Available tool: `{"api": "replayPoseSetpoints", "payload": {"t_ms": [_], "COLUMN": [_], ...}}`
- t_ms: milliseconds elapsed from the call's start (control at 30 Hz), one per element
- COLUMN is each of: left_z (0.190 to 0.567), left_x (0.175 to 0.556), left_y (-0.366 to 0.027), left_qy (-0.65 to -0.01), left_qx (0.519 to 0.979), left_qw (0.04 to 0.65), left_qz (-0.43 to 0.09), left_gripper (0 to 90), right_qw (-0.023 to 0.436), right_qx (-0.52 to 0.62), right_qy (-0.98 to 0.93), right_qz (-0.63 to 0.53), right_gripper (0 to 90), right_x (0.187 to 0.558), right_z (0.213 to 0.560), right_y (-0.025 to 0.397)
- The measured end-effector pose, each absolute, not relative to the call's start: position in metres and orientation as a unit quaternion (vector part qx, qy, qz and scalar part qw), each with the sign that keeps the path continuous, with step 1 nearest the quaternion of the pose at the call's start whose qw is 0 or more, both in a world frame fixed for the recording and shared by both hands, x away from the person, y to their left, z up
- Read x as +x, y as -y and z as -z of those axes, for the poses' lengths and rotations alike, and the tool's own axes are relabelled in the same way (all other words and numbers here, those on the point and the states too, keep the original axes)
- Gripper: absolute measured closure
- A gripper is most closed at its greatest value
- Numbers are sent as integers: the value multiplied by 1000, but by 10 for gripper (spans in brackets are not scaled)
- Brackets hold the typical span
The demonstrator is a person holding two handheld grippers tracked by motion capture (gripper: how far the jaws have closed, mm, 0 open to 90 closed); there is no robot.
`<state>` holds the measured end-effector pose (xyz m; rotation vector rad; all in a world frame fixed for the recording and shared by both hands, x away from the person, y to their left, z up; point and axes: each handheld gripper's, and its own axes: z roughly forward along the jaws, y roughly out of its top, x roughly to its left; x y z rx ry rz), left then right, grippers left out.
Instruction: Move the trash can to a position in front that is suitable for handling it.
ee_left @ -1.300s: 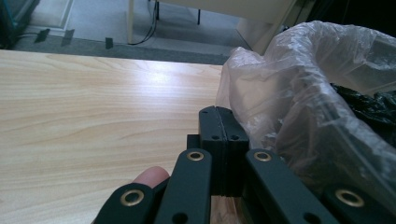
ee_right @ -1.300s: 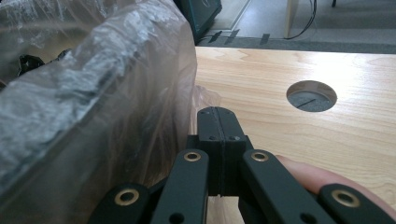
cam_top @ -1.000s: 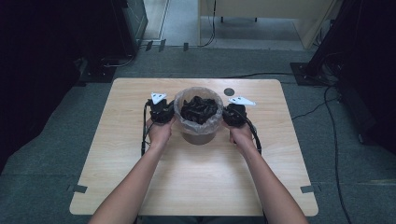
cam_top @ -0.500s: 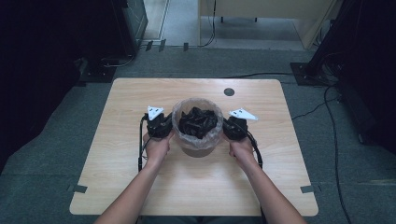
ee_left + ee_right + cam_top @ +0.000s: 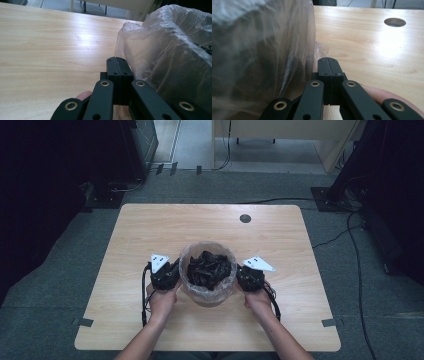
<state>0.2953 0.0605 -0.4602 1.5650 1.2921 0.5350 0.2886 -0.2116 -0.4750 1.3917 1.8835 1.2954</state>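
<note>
Flanking a bin [image 5: 207, 292] lined with a clear plastic bag [image 5: 186, 257], the left gripper [image 5: 167, 276] and right gripper [image 5: 248, 276] sat pressed against its opposite sides on the wooden table [image 5: 125, 235]. From the high view alone came the full layout: dark crumpled stuff [image 5: 209, 269] filling the bin, both hands gripping the tools from the near edge, and a round hole [image 5: 245, 218] in the tabletop well beyond the fingertips.

Closer detail came from the left gripper view. There the left gripper [image 5: 117, 65] had its two black jaws brought flat together, with nothing between them, and the bag [image 5: 160, 45] bulged just beside them on one side, seemingly brushing the outer finger. Bare table [image 5: 50, 45] stretched ahead of and to the other side of the tips. A fingertip of the person's hand [image 5: 83, 95] peeked out below the linkage.

The right gripper view mirrored this: the right gripper [image 5: 328, 65] had its jaws likewise pressed together and empty, the bag [image 5: 262, 50] lay against the side of its fingers, and a loose fold of plastic [image 5: 322, 48] stuck out just past the tips. The hole [image 5: 394, 22] lay far ahead of them, and part of the hand [image 5: 374, 93] showed behind the linkage.
</note>
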Motion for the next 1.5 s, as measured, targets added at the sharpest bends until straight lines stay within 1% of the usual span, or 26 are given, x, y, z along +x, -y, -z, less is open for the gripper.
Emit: {"api": "replayPoseSetpoints", "payload": {"t_ms": [133,267,400,533,567,633,700,733,767,800,833,1000,1067,1133,1200,1300,1400,1433,1467,1500], "left_z": [458,460,460,457,457,455,454,454,453,452,451,446,447,449,452,459,467,470,473,479], "left_x": [283,273,266,263,262,260,258,258,258,257,256,247,244,242,240,238,236,236,235,235], "left_y": [-64,-68,-71,-75,-77,-82,-85,-85,-88,-90,-93,-107,-115,-125,-138,-159,-178,-184,-189,-197], "left_qy": [-535,-534,-536,-527,-526,-519,-518,-518,-517,-516,-516,-502,-500,-504,-514,-533,-551,-553,-557,-563], "left_qx": [650,652,650,652,651,650,648,648,646,645,644,647,647,643,633,627,623,627,630,637], "left_qw": [493,494,495,496,496,504,504,504,508,509,509,514,519,524,528,517,497,486,475,459], "left_qz": [-220,-213,-215,-226,-231,-232,-241,-241,-241,-243,-245,-255,-249,-242,-238,-236,-246,-254,-259,-258], "left_gripper": [900,900,900,900,899,834,777,730,730,637,637,485,430,378,345,292,254,254,246,231], "right_qw": [233,227,230,252,257,270,268,268,267,273,273,279,280,280,288,295,302,302,302,300], "right_qx": [507,511,507,492,490,484,481,481,480,478,478,491,500,510,518,536,555,555,559,560], "right_qy": [-687,-688,-690,-706,-708,-708,-707,-707,-707,-704,-704,-687,-679,-672,-666,-658,-648,-648,-647,-649], "right_qz": [-464,-463,-463,-443,-439,-437,-443,-443,-445,-449,-449,-458,-459,-458,-452,-440,-426,-426,-422,-419], "right_gripper": [900,900,900,900,870,808,772,772,743,677,677,575,560,512,480,401,359,359,338,294], "right_x": [273,264,255,248,247,245,244,244,244,243,243,241,241,239,237,234,229,229,228,227], "right_z": [475,474,475,471,469,466,463,463,461,457,457,450,449,449,451,456,465,465,468,470], "right_y": [206,203,201,196,195,197,201,201,203,208,208,229,239,250,261,278,302,302,307,313]}}
